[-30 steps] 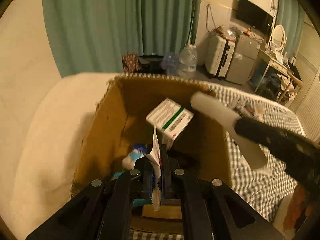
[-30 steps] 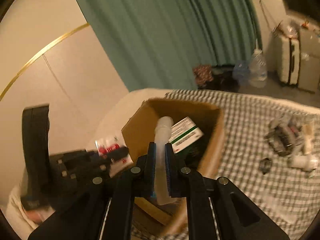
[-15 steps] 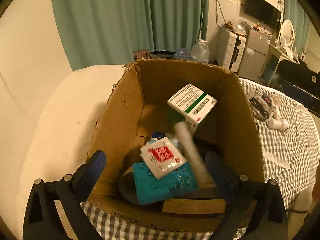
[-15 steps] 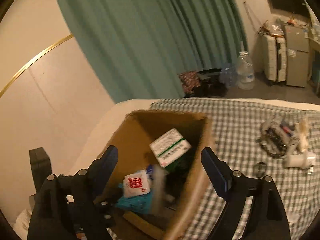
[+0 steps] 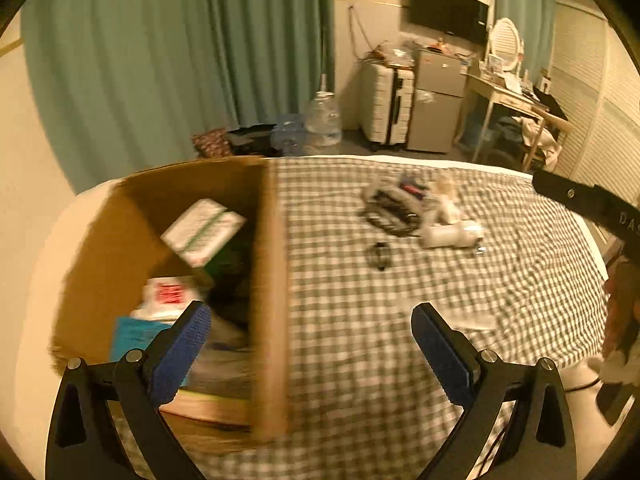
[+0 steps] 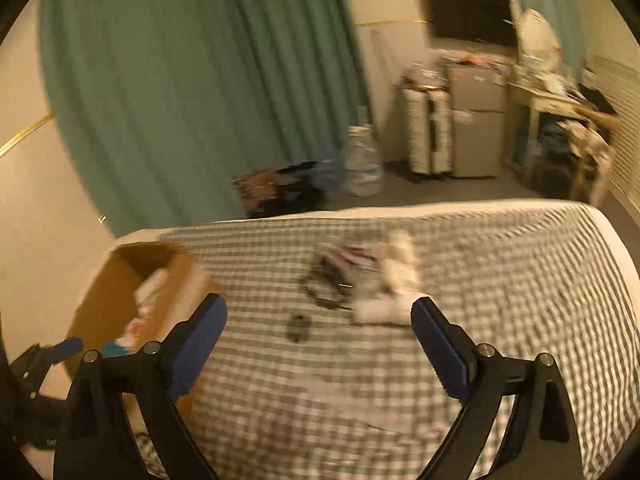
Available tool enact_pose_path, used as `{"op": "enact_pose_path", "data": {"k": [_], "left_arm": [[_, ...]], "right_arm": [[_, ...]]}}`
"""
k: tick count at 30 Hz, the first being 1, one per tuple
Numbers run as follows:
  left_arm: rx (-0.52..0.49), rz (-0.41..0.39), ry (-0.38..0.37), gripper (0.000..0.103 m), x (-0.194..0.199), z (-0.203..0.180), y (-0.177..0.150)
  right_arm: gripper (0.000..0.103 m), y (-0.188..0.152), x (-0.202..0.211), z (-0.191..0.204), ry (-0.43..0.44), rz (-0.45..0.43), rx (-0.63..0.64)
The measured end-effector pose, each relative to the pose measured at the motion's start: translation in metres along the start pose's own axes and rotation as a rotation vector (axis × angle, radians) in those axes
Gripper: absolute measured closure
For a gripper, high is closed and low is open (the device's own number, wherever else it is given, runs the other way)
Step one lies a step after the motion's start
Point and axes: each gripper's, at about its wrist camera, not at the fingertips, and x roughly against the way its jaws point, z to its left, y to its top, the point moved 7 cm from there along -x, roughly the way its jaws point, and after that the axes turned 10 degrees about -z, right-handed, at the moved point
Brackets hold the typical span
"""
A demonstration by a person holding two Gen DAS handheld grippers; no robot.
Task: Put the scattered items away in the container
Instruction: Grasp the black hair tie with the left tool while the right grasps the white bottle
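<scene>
"DAS" on right claw point(image 5: 592, 204)

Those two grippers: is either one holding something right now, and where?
Nothing is held: the left gripper and right gripper have just opened wide, with nothing between their jaws.

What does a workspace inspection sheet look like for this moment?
Surface: checked bedcover, rumpled.
Job's things: cardboard box at the bed's left end holds a white-and-green carton, a red-printed sachet and a teal packet. Still out: white bottle lying flat, small dark item, blurred pile.
Clutter: flat pale wrapper on the cover.
Tongs: left tongs and right tongs open and empty, jaws just opened.
Cables: dark loops in the pile, too blurred to identify.
Surroundings: teal curtain, water jug, suitcase, mini fridge, wall television.
</scene>
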Motion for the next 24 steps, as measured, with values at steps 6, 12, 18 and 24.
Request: {"op": "enact_pose_path", "data": {"k": [6, 12, 18, 24], "left_arm": [[-0.037, 0.028, 0.004, 0.000, -0.046, -0.059, -0.005], [-0.063, 0.080, 0.026, 0.000, -0.088, -0.082, -0.014], [-0.038, 0.121, 0.036, 0.000, -0.133, -0.088, -0.024], [-0.045, 0.161, 0.063, 0.000, -0.177, -0.085, -0.034]], "right_arm": [[0.005, -0.013, -0.004, -0.057, -0.070, -0.033, -0.040], [0.004, -0.027, -0.023, -0.074, -0.066, -0.047, 0.003], [0.004, -0.045, -0.050, -0.077, -0.031, -0.006, 0.068], [0.004, -0.057, -0.083, -0.075, 0.027, 0.042, 0.045]]}}
